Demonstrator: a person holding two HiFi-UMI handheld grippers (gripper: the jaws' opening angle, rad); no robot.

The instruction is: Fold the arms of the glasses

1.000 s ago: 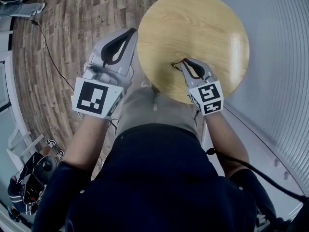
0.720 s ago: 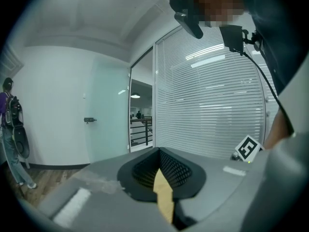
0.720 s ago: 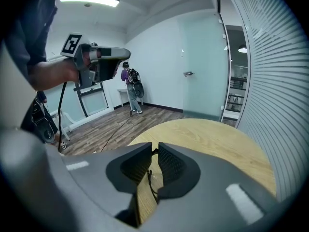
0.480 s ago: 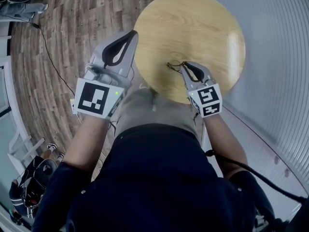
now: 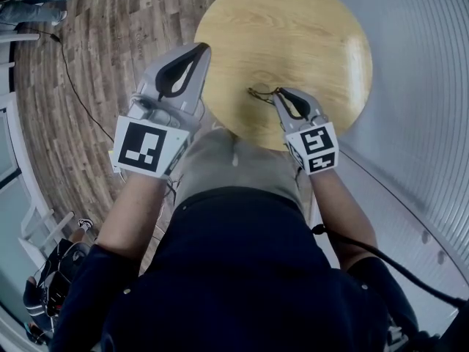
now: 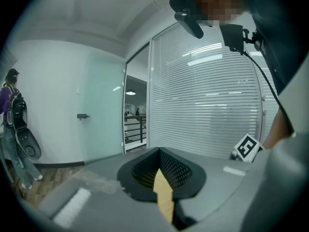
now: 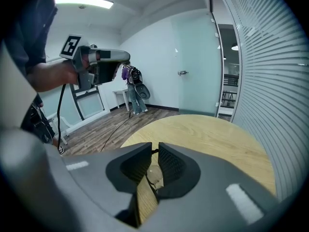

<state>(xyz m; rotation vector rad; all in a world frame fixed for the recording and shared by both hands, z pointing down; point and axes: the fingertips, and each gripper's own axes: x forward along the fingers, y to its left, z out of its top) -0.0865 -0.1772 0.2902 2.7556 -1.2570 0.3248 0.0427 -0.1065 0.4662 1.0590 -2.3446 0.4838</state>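
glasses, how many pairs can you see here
1. The glasses are by the near edge of the table, between the jaws of the right tool, which hides part of them. No other pair shows in any view.

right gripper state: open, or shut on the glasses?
Shut on the glasses: the right gripper has its jaws nearly together, frame and lens pinched between them.

— What sort of place is shown?
— An office is suggested: a frosted glass partition (image 7: 198,57) and slatted blinds (image 7: 270,81) are seen beyond the right gripper's (image 7: 152,151) jaws, with a ceiling strip light (image 7: 82,1) above.
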